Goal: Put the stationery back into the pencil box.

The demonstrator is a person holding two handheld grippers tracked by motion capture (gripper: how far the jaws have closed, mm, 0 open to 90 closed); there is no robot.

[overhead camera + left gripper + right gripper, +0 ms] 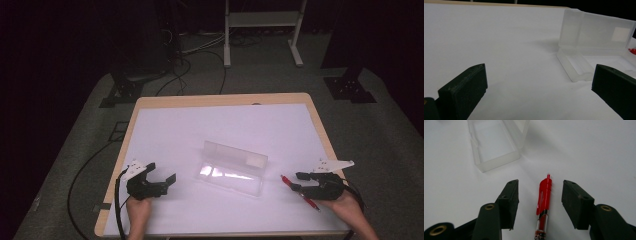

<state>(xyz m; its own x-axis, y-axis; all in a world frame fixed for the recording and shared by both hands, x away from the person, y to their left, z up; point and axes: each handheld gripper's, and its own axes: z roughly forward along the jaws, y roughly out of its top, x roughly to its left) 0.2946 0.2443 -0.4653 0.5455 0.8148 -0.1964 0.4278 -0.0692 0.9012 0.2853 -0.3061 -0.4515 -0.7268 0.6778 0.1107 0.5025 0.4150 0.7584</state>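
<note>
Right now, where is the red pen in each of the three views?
High view: the red pen lies lower right, at the right gripper.
Left gripper view: a red tip at the right edge.
Right gripper view: bottom centre, between the open jaws, untouched.
Shared landmark: the open clear plastic case.

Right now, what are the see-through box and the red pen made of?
The box looks like frosted clear plastic: the white table shows through its walls and open lid. The pen looks like glossy red plastic, with a shiny, maybe metal, band and a clear lower barrel.
</note>
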